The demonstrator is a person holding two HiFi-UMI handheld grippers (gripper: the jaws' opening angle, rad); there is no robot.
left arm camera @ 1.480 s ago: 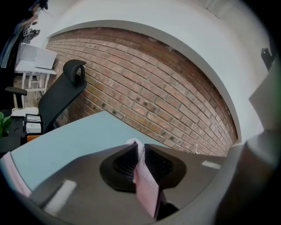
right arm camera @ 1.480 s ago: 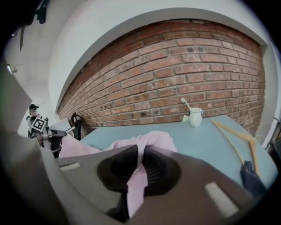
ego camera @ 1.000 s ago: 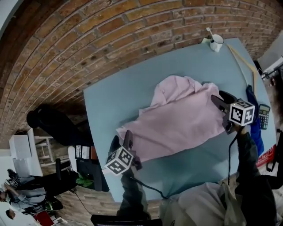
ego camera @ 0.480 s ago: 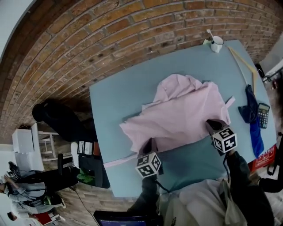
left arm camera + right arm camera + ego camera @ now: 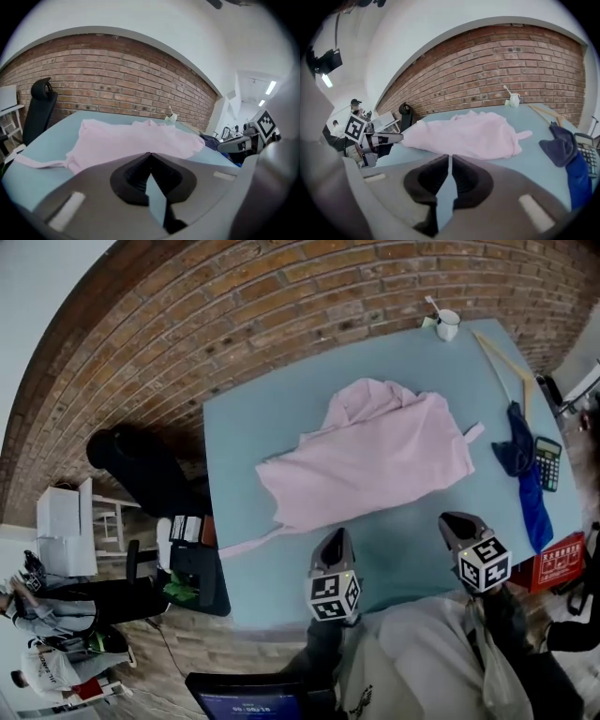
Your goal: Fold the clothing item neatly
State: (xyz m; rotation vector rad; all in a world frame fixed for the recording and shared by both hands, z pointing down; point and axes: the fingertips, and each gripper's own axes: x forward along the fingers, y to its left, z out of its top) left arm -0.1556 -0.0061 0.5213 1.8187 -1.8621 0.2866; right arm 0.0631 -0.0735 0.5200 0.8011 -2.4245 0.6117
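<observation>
A pink garment [image 5: 375, 460] lies spread on the blue table [image 5: 253, 418], and a thin strip of it [image 5: 246, 542] trails to the table's left edge. It also shows in the left gripper view as the pink garment [image 5: 136, 140] and in the right gripper view as the pink garment [image 5: 464, 133], ahead of the jaws. My left gripper [image 5: 335, 540] hovers near the table's front edge, shut and empty, apart from the cloth. My right gripper [image 5: 454, 521] is further right, clear of the hem. Its jaws have just been closing and stand shut with nothing between them.
A white mug [image 5: 448, 326] and a wooden stick [image 5: 506, 371] are at the table's far right corner. A dark blue cloth [image 5: 520, 460] and a calculator [image 5: 547, 463] lie along the right edge. A black chair [image 5: 131, 465] stands left of the table.
Both grippers have drawn back from the garment's near hem toward the front edge of the table. The garment now lies flatter, with a strip stretched out to the left.
</observation>
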